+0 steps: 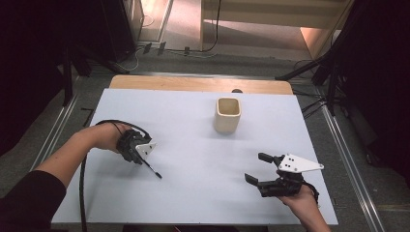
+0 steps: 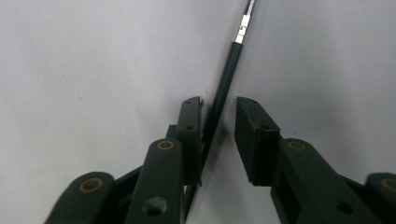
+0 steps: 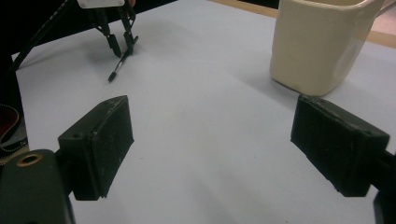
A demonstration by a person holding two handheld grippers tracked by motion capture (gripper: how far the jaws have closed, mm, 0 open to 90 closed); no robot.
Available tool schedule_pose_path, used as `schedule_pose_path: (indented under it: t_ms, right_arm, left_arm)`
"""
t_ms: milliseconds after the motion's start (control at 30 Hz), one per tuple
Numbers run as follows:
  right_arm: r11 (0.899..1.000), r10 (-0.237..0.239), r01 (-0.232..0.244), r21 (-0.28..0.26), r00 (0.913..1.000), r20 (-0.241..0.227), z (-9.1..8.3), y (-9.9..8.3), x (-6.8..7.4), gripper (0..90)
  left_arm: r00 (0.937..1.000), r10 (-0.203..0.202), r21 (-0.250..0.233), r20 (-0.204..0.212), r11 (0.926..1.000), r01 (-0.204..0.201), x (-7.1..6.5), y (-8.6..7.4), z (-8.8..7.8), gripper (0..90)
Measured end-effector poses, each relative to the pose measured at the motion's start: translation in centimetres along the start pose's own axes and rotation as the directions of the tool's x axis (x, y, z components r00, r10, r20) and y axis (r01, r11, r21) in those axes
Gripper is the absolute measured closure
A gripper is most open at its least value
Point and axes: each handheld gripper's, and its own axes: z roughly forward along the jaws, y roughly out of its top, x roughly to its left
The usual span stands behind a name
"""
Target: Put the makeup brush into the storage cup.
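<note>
Left gripper [image 2: 218,135] jaws flank thin black brush handle [image 2: 226,79], one pad touching.

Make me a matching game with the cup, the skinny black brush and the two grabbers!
Things:
1. cup
2. brush
3. left gripper
4. right gripper

Descriptions:
A. jaws wide apart, nothing between them
B. cream, standing upright near the table's far edge
C. thin and black, lying on the white table
D. jaws close together around the brush handle

Pairs: 1-B, 2-C, 3-D, 4-A
</note>
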Motion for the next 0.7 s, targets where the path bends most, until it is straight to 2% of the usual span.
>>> schedule_pose_path:
  t_ms: [133,433,567,600,633,700]
  right_arm:
    - [1.0,0.008,-0.008,0.006,1.0,0.001,0.0,0.0,0.0,13.8]
    - [1.0,0.004,-0.004,0.001,1.0,0.002,0.0,0.0,0.0,13.8]
    - [1.0,0.006,-0.006,0.002,1.0,0.001,0.0,0.0,0.0,13.8]
    - [1.0,0.005,-0.005,0.001,1.0,0.001,0.0,0.0,-0.1,13.8]
    - [1.0,0.004,-0.004,0.002,1.0,0.002,0.0,0.0,0.0,13.8]
    - [1.0,0.006,-0.006,0.002,1.0,0.003,0.0,0.0,0.0,13.8]
  left_arm:
    - [0.9999,0.003,0.0,-0.01,1.0,-0.003,-0.1,0.0,0.0,84.9]
    - [0.9998,-0.019,-0.022,0.005,0.9996,0.019,0.1,-0.4,-0.1,85.2]
    - [0.9989,-0.045,-0.018,-0.01,0.9988,0.045,0.3,-0.5,-0.5,85.2]
    - [0.9979,-0.064,-0.021,-0.012,0.9978,0.064,0.3,-0.5,-0.7,85.1]
    - [0.9946,-0.103,-0.025,-0.009,0.9944,0.103,0.2,-0.5,-0.8,85.2]
    - [0.992,-0.126,-0.033,-0.006,0.9915,0.126,0.2,-0.6,-1.2,85.2]
